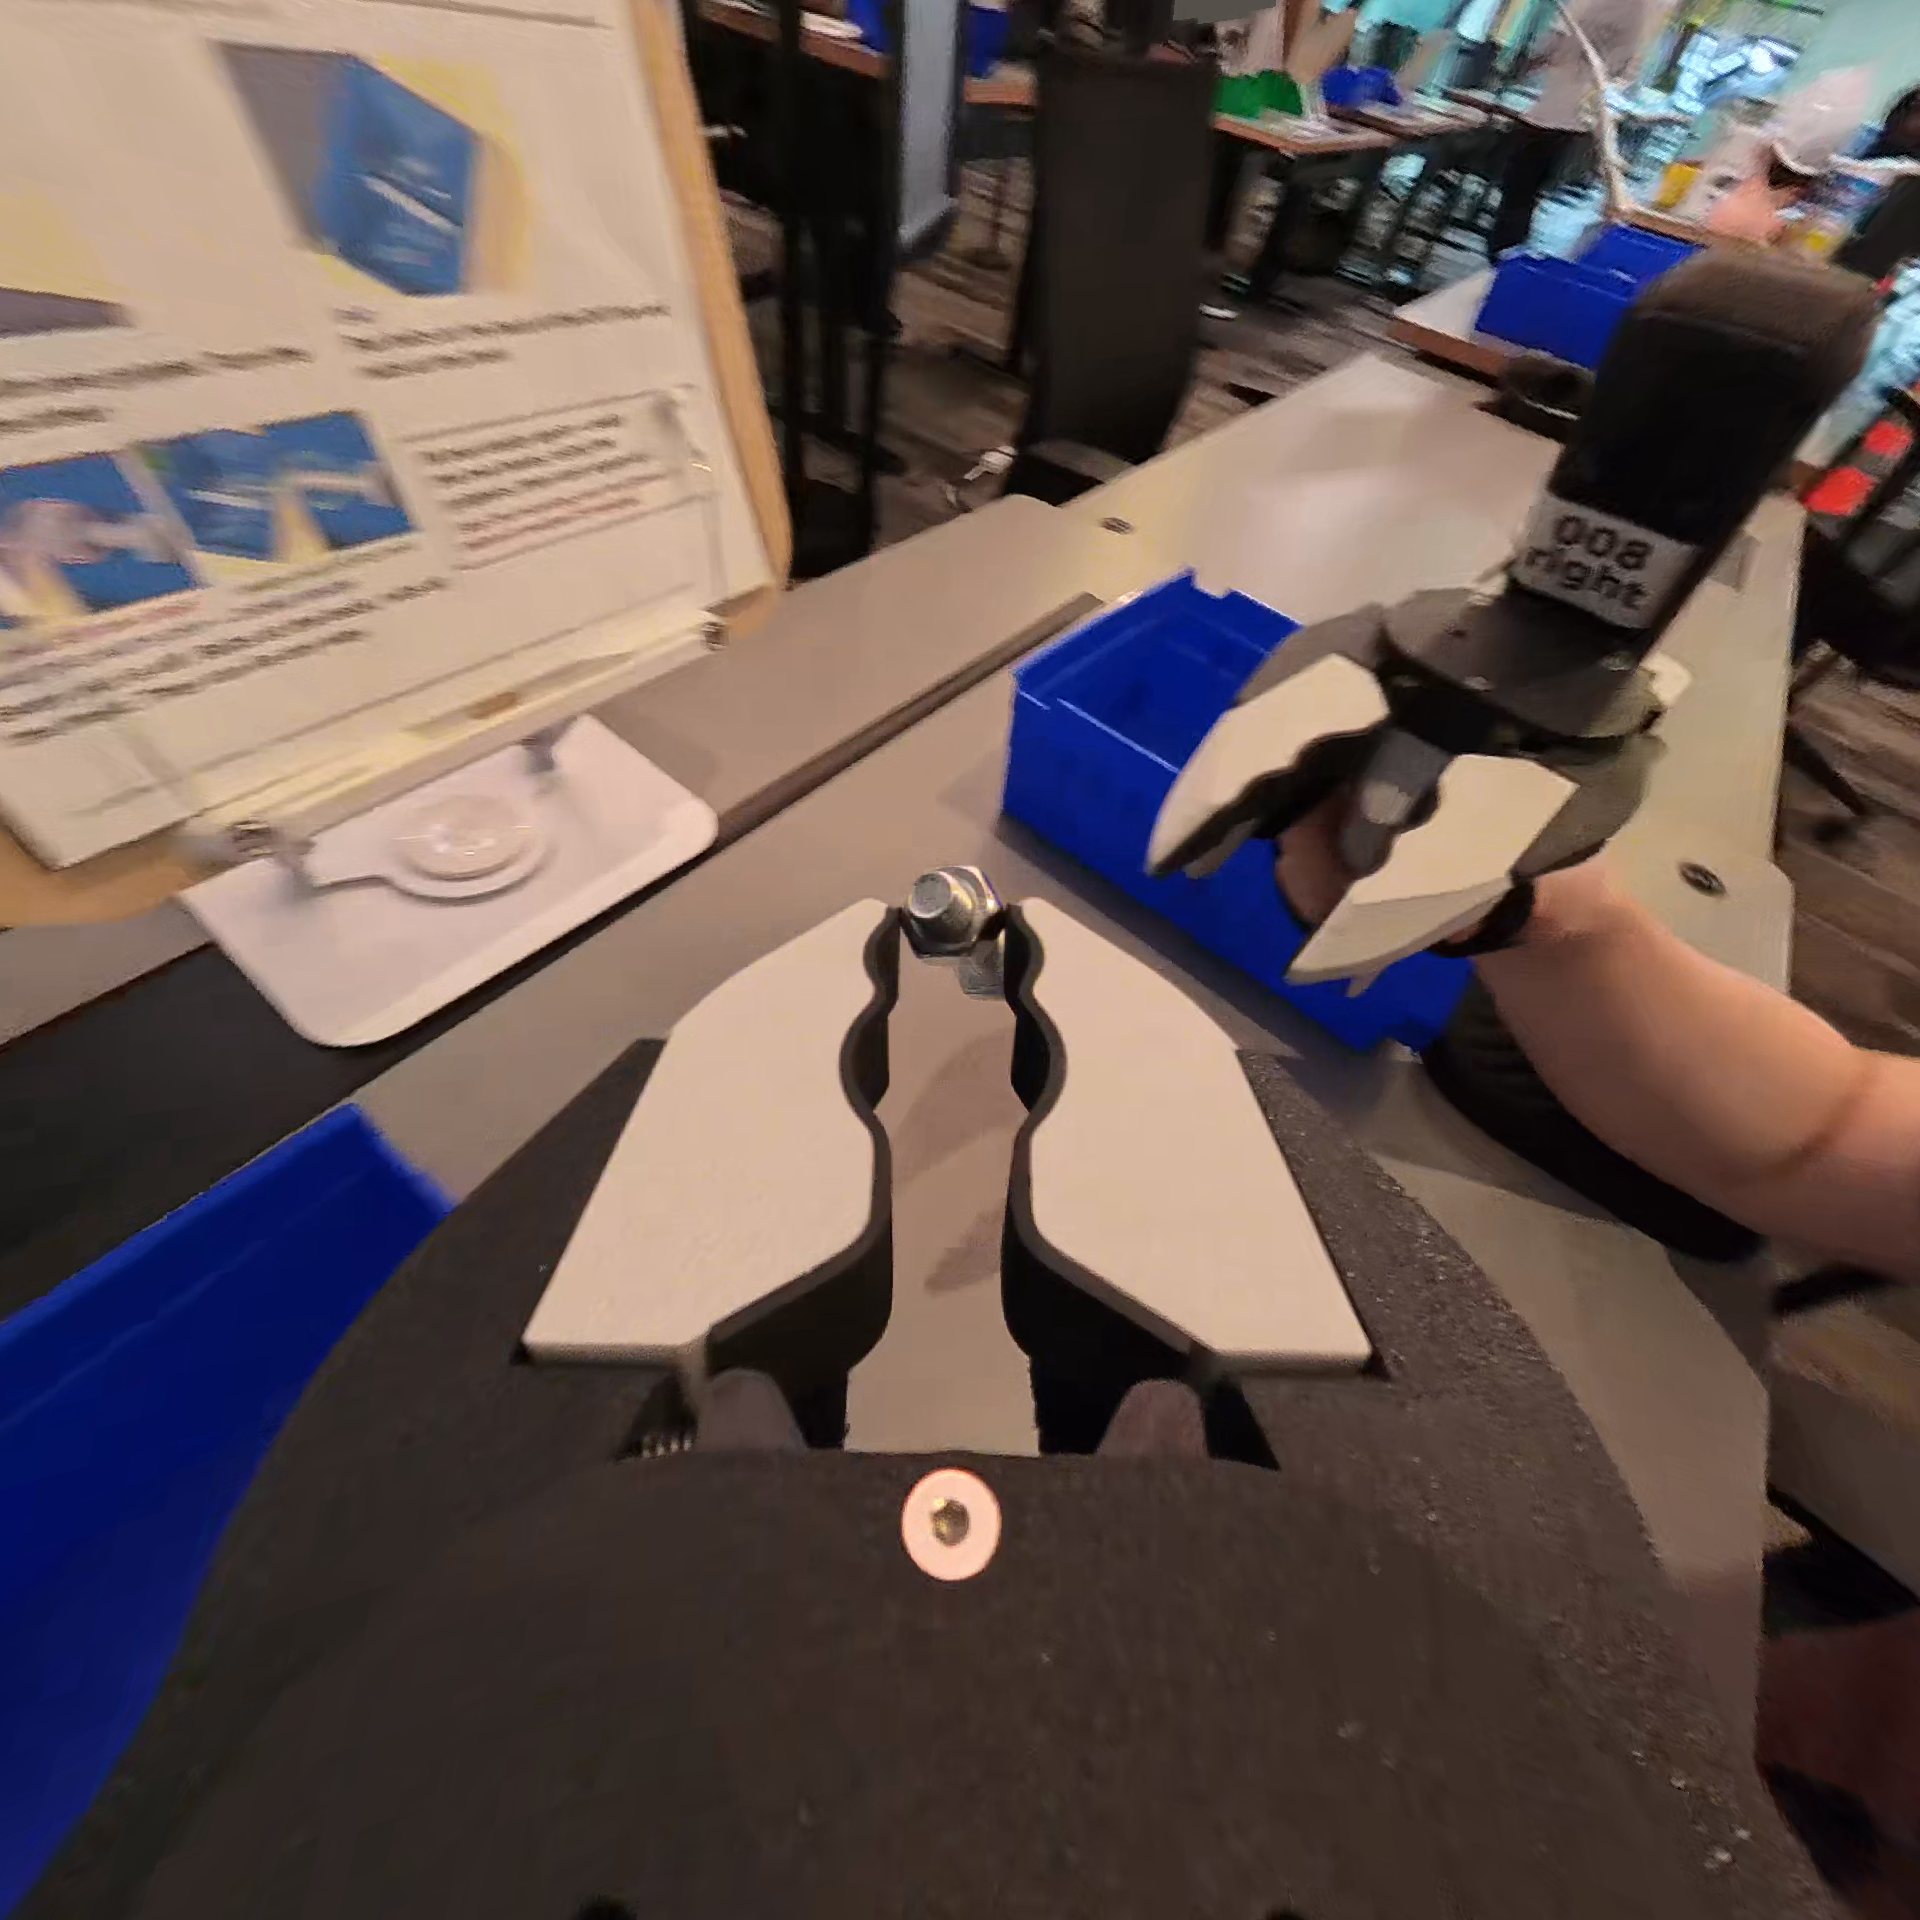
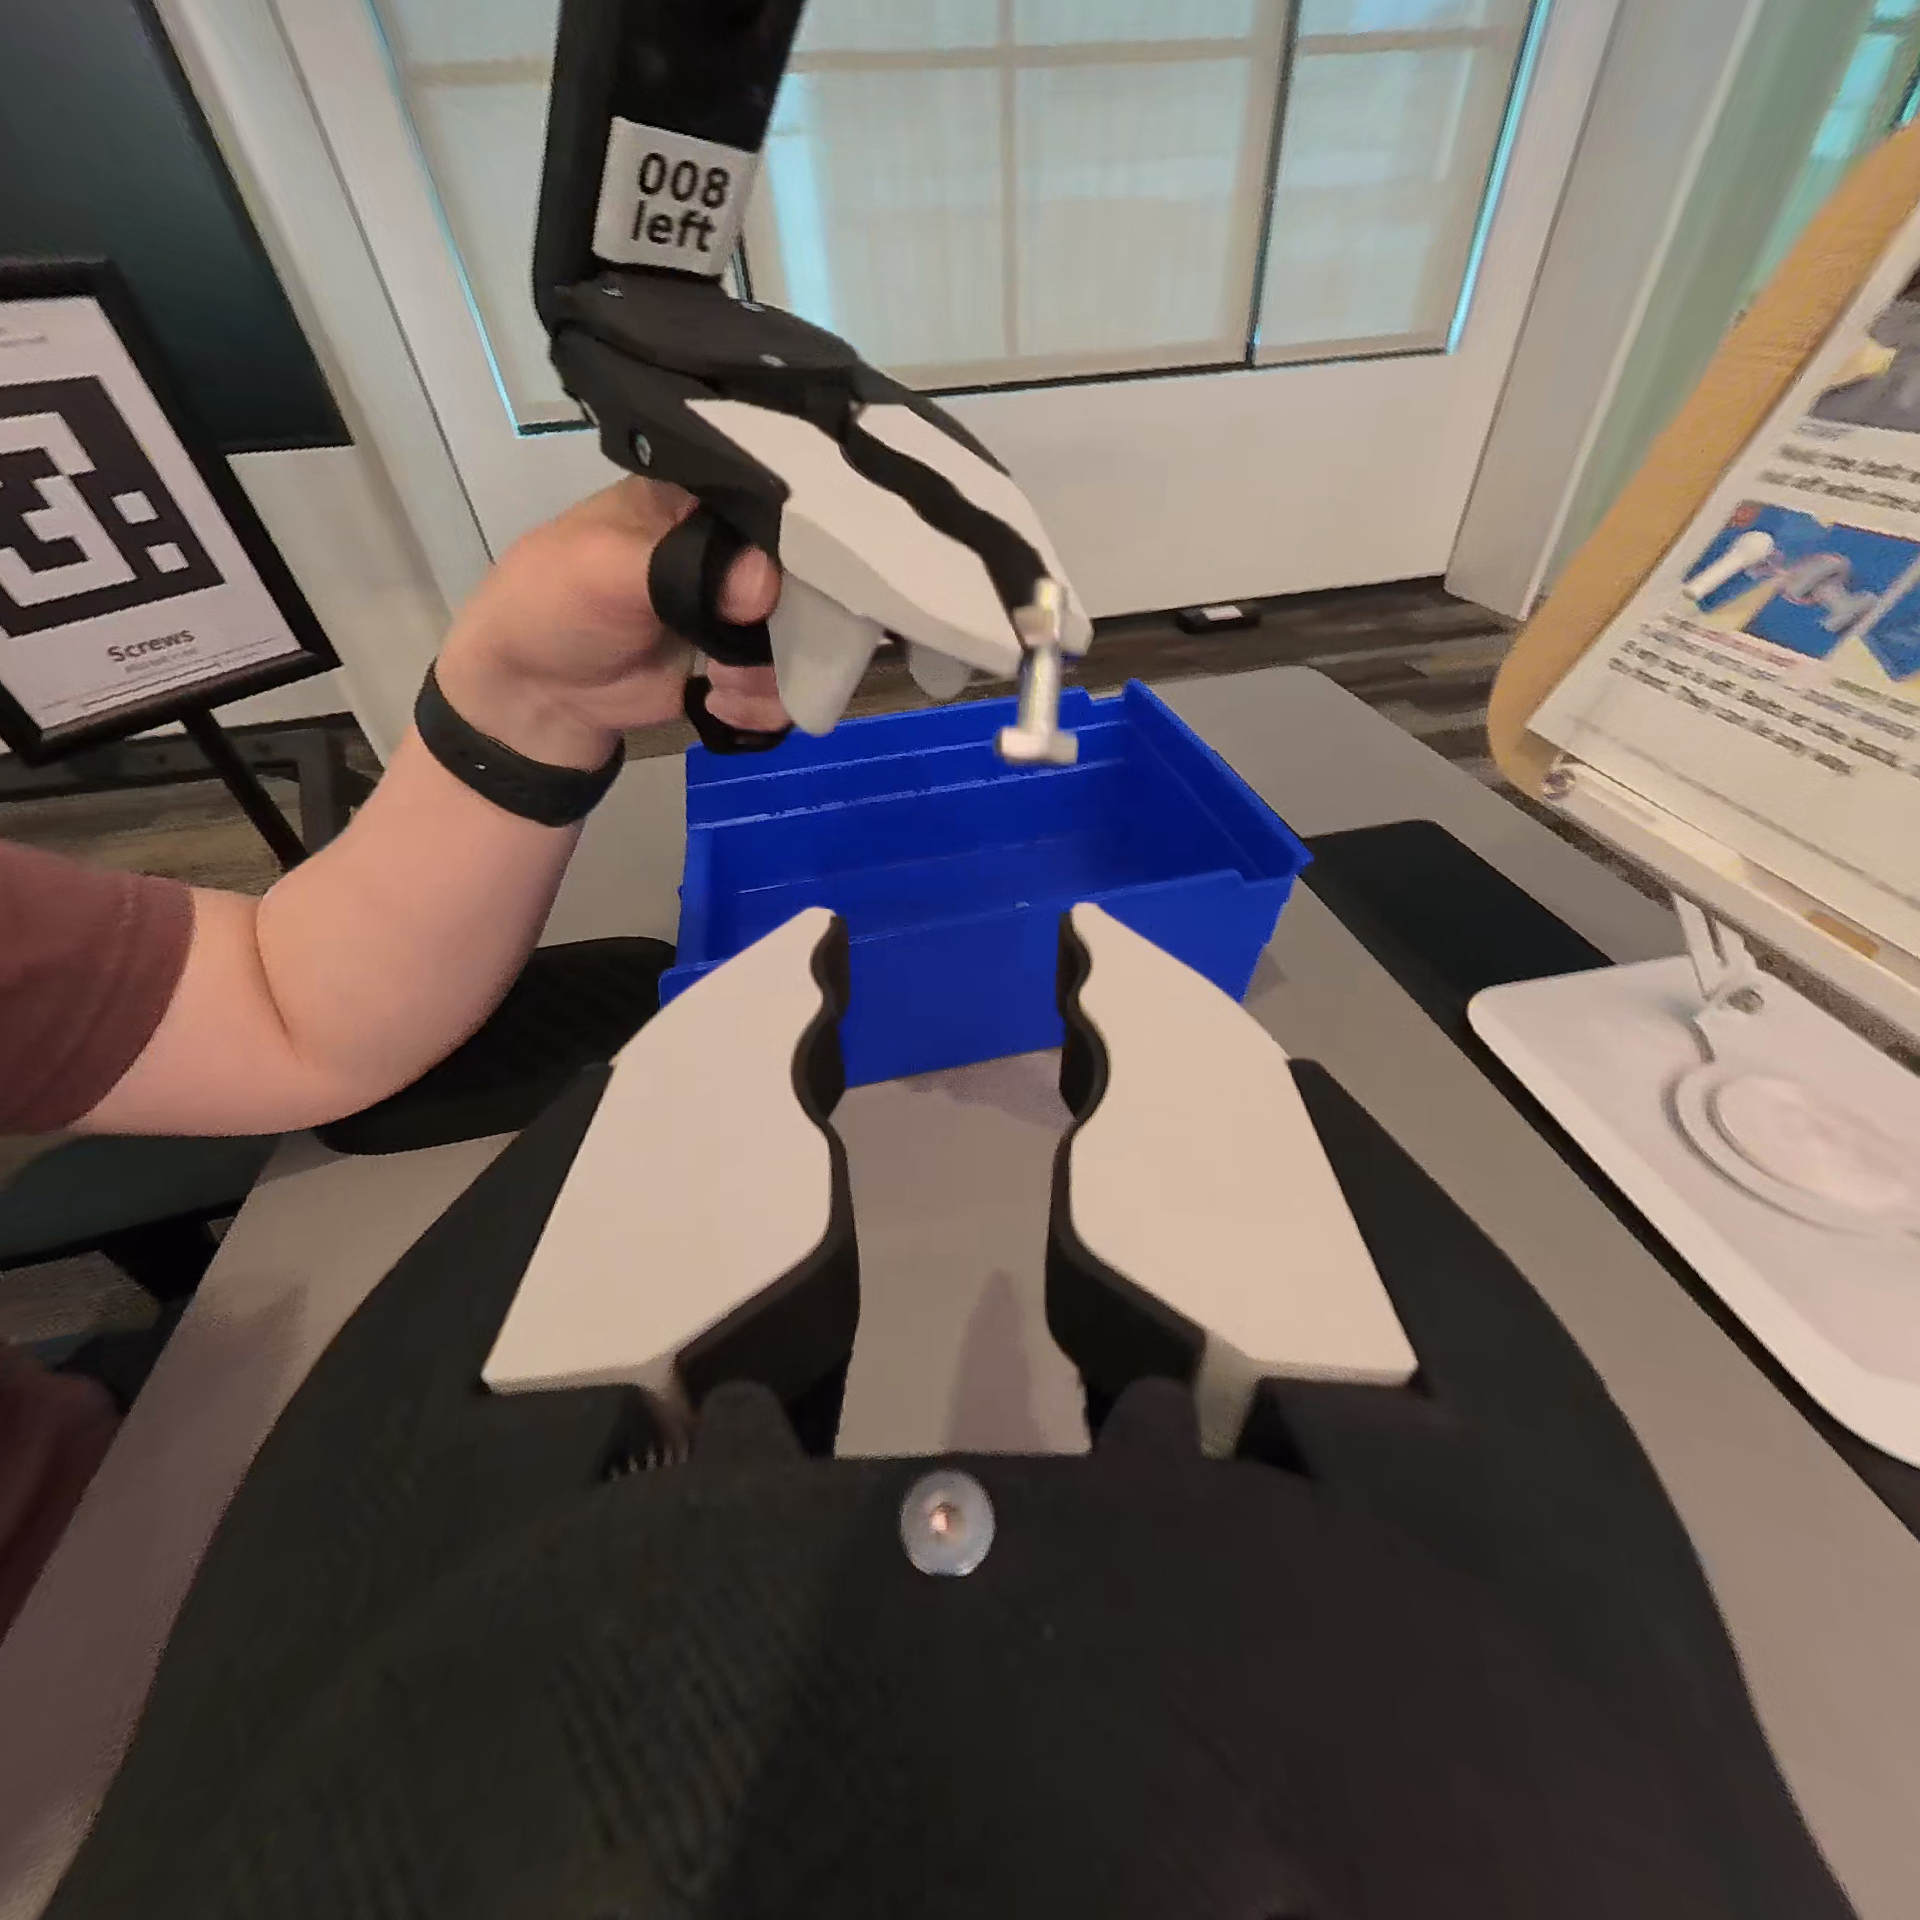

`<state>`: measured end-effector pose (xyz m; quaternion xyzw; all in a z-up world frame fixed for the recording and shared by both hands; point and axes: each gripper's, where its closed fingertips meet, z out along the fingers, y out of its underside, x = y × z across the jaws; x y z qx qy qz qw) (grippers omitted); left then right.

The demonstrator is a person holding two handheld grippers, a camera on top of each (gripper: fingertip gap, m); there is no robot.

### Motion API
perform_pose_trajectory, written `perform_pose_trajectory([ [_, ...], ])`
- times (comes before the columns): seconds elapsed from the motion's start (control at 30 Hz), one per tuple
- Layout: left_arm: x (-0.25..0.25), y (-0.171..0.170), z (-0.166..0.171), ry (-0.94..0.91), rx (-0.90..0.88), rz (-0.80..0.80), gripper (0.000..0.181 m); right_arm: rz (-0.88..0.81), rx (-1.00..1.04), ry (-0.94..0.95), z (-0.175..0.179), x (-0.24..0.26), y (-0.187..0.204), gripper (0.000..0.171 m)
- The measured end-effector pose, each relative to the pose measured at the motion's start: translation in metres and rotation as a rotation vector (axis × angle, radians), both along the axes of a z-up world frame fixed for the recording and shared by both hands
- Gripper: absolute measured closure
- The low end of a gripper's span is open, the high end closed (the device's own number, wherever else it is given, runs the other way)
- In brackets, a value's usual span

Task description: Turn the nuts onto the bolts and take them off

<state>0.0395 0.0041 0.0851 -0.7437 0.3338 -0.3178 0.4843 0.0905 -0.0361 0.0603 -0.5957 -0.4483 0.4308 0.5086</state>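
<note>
My left gripper (image 1: 954, 920) is shut on a silver nut (image 1: 951, 925) threaded on a silver bolt (image 1: 982, 971), pinched at the fingertips. In the right wrist view the left gripper (image 2: 1049, 623) holds the nut (image 2: 1044, 608) in the air, and the bolt (image 2: 1034, 707) hangs head-down over a blue bin (image 2: 987, 883). My right gripper (image 2: 956, 930) is open and holds nothing, low over the grey table in front of that bin. In the left wrist view the right gripper (image 1: 1236, 920) hangs open to the right of the bolt, apart from it.
A second blue bin (image 1: 1112, 717) sits on the grey table (image 1: 831, 665) behind the right gripper. Another blue bin edge (image 1: 156, 1299) shows at lower left. An instruction sheet on a white stand (image 1: 468, 862) stands at the left, and shows at the right in the right wrist view (image 2: 1714, 1091). A framed sign (image 2: 104, 499) stands beyond the table. The grippers' ends are close to 8 cm from one another.
</note>
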Motion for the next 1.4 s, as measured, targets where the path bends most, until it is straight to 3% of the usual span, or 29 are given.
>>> perform_pose_trajectory([
  [0.17, 0.029, -0.014, -0.013, 0.091, 0.053, -0.101, 0.163, 0.054, -0.028, 0.066, 0.004, -0.001, -0.004, 0.129],
  [0.57, 0.062, -0.047, -0.028, 0.204, 0.093, -0.236, 0.163, 0.175, -0.206, 0.049, -0.009, 0.003, -0.010, 0.145],
  [0.93, 0.068, -0.067, -0.015, 0.099, 0.053, -0.350, 0.162, 0.259, -0.164, 0.038, -0.003, 0.001, -0.027, 0.161],
  [1.03, 0.063, -0.066, 0.006, -0.027, 0.082, -0.344, 0.145, 0.169, -0.167, 0.062, -0.001, 0.005, -0.013, 0.161],
  [1.17, 0.054, -0.056, 0.003, -0.028, 0.063, -0.287, 0.136, 0.217, -0.248, 0.273, 0.026, 0.015, -0.013, 0.161],
  [1.27, 0.068, -0.061, 0.002, -0.083, 0.034, -0.331, 0.134, 0.277, -0.313, 0.420, 0.045, 0.023, -0.017, 0.161],
  [1.4, 0.087, -0.066, 0.007, -0.188, 0.047, -0.354, 0.140, 0.275, -0.301, 0.445, 0.047, 0.022, -0.018, 0.161],
])
